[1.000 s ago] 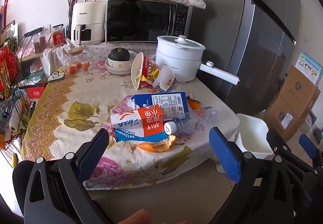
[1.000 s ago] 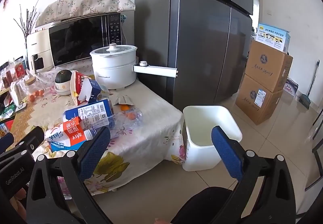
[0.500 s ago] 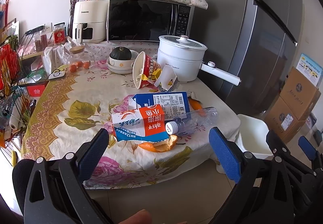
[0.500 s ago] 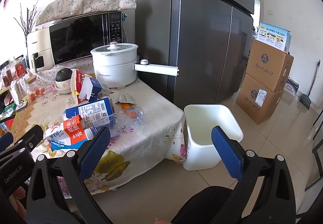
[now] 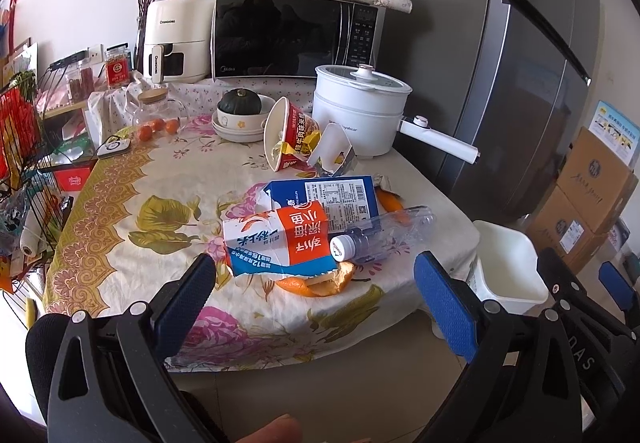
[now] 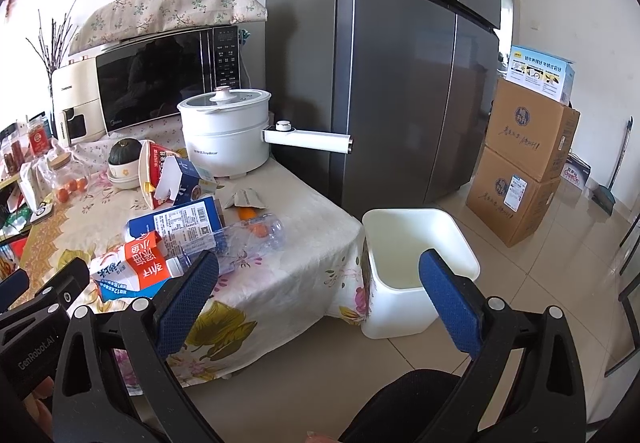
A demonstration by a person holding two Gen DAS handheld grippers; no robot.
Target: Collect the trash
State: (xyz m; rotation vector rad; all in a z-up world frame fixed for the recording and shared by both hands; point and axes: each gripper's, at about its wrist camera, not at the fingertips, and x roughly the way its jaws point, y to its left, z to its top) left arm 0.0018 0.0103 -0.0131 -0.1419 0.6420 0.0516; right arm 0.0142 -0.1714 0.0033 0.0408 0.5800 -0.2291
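Trash lies on the flowered tablecloth [image 5: 120,211]: a crushed orange and blue milk carton [image 5: 280,239], a blue carton [image 5: 332,195], a clear plastic bottle [image 5: 384,231] with a white cap, orange peel [image 5: 320,285], a tipped noodle cup [image 5: 286,133] and a small torn carton [image 5: 334,155]. An empty white bin [image 6: 416,263] stands on the floor right of the table. My left gripper [image 5: 316,303] is open and empty before the table's front edge. My right gripper [image 6: 316,299] is open and empty, between table corner and bin.
At the table's back stand a white electric pot [image 5: 360,115] with a long handle, a microwave [image 5: 292,35], an air fryer [image 5: 176,39], bowls with a squash [image 5: 240,111] and a glass jar [image 5: 156,115]. A grey fridge [image 6: 400,63] and stacked cardboard boxes [image 6: 524,171] stand right.
Both grippers have drifted slightly toward the table; the trash appears a little nearer and higher in view. Nothing on the table has moved.
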